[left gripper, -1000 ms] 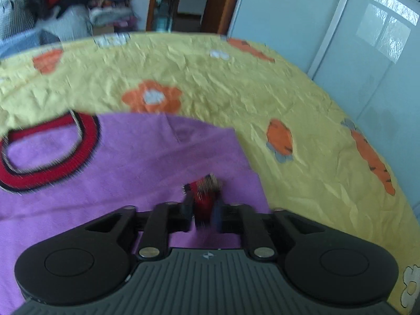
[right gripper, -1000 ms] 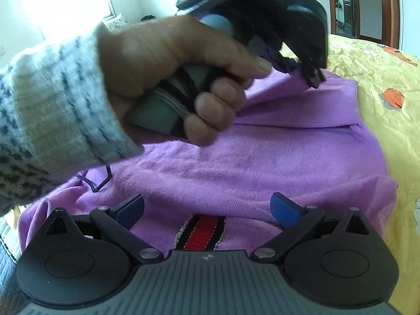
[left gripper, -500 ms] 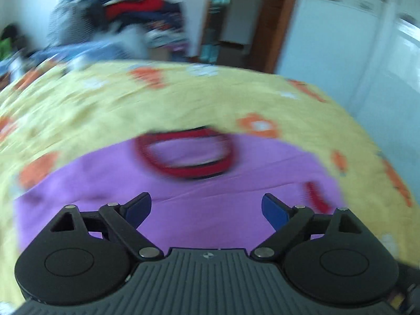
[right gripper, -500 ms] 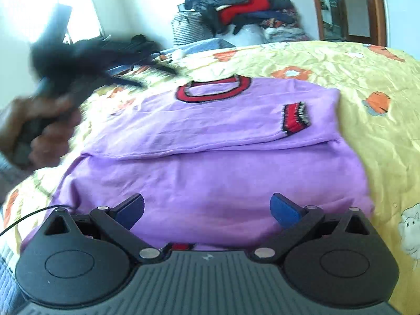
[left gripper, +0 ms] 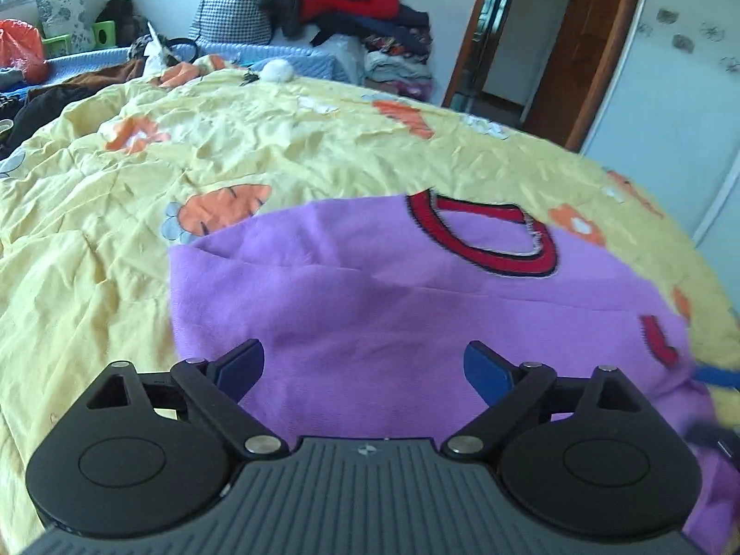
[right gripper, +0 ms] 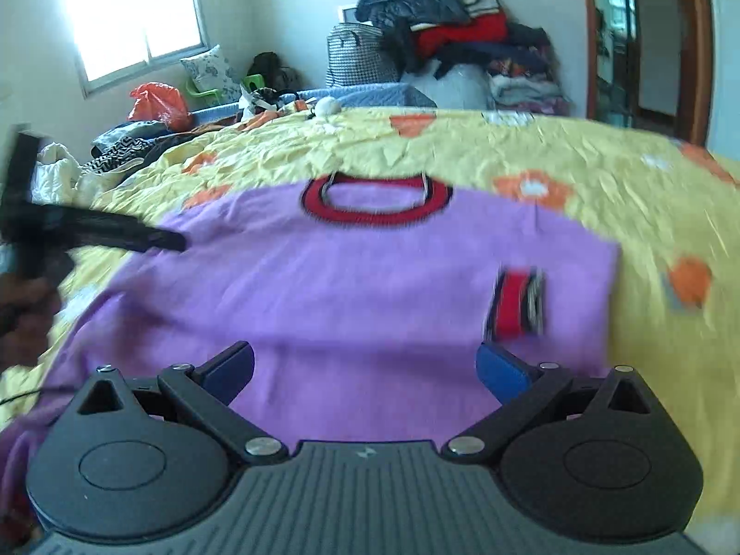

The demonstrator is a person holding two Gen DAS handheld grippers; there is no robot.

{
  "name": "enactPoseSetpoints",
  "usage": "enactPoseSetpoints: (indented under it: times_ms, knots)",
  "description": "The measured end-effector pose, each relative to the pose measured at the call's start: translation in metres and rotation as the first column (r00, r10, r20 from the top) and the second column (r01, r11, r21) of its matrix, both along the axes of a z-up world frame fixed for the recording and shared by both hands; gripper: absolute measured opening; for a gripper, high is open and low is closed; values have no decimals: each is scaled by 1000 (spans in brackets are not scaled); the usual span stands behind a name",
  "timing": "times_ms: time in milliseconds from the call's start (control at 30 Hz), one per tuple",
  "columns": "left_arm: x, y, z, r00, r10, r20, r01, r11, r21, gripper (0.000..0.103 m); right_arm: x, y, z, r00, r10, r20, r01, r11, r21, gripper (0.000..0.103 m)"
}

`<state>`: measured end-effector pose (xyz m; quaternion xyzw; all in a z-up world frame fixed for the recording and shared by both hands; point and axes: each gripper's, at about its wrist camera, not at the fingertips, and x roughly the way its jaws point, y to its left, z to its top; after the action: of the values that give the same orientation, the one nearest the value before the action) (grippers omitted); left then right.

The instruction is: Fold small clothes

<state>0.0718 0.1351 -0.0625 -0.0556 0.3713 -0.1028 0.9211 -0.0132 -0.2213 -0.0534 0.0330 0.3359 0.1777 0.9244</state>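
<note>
Both of your hand-held grippers, left (left gripper: 365, 363) and right (right gripper: 365, 365), hang wide apart and hold nothing above the purple sweater (left gripper: 416, 305), which lies flat on the yellow bedspread (left gripper: 115, 240). Only your right view shows the sleeve's red cuff (right gripper: 515, 305) sharply, folded across the chest; your left view catches just its edge.

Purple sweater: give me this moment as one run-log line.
purple knit sweater with red collar: flat on yellow bedspread, sleeve folded across | left hand-held gripper: open, empty | right hand-held gripper: open, empty
</note>
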Motion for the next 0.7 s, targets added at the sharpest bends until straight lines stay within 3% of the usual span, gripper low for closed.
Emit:
enactPoseSetpoints:
  times_ms: [133,167,233,333,433,567,700]
  knots:
    - [-3,2,-26,997,2,-83,2,999,51,87,49,0,-16,994,46,-99,-50,998,-45,103]
    - [-6,4,-29,998,-5,-64,9,998,65,86,57,-1,-24,992,28,-126,-38,996,-82,103]
    - [-8,7,-29,998,-20,-56,24,997,75,85,64,-6,-33,992,6,-124,-26,987,-160,103]
    - [-9,13,-22,997,38,-72,-30,994,104,86,61,-14,-34,994,18,-107,-35,986,-161,103]
    - [-29,30,-5,996,31,-80,-32,999,-13,88,45,-20,-22,994,-19,-107,4,990,-139,103]
    - [-89,50,11,989,23,-144,-45,987,-151,92,-7,-41,-6,992,97,-80,-95,995,29,103]
    - [-158,66,10,977,32,-210,-76,976,-202,96,-72,-57,6,991,109,-72,-105,993,59,103]
